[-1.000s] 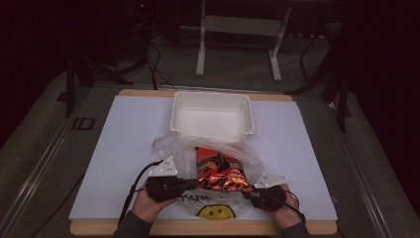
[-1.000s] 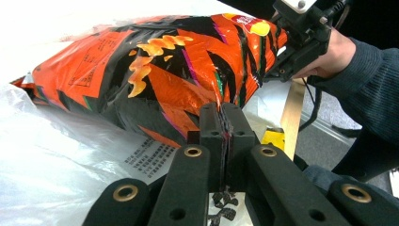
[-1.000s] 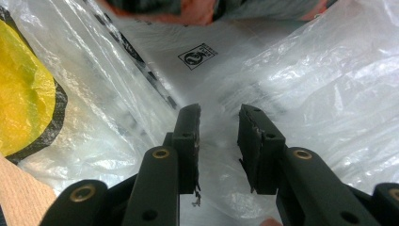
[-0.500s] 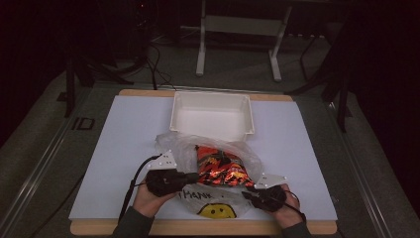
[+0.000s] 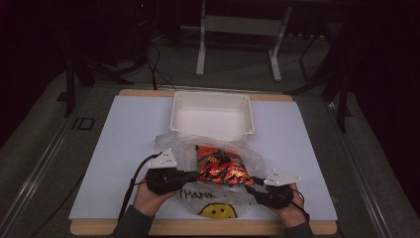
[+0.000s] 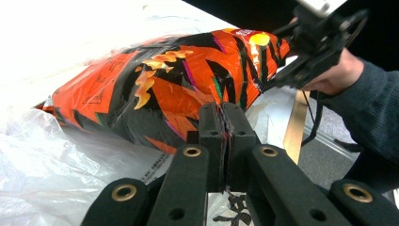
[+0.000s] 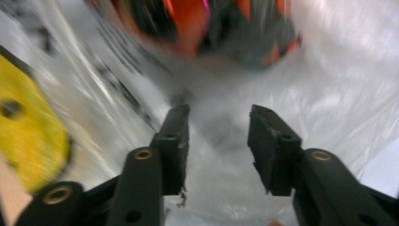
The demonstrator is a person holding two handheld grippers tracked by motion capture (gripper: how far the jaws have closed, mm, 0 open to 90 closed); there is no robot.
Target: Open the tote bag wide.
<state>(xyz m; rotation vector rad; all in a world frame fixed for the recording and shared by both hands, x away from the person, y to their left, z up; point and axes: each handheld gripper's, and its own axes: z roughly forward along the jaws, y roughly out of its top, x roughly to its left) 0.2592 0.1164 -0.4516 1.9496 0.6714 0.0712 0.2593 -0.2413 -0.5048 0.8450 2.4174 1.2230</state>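
A clear plastic bag [image 5: 195, 194] printed with "THANK" and a yellow smiley lies near the table's front edge. An orange and black snack packet [image 5: 220, 166] sits inside it. My left gripper [image 5: 195, 176] is at the bag's left side. In the left gripper view it [image 6: 225, 117] is shut, with thin bag film pinched between the pads in front of the packet [image 6: 179, 80]. My right gripper [image 5: 250, 184] is at the bag's right side. Its jaws [image 7: 219, 122] have just been opening and now stand apart over the film [image 7: 306, 84], pressing on nothing.
An empty white bin [image 5: 213, 131] stands just behind the bag. A pale mat [image 5: 124, 148] covers the wooden table [image 5: 198, 228]. In the left gripper view the other hand [image 6: 334, 75] and its gripper sit at the packet's far end.
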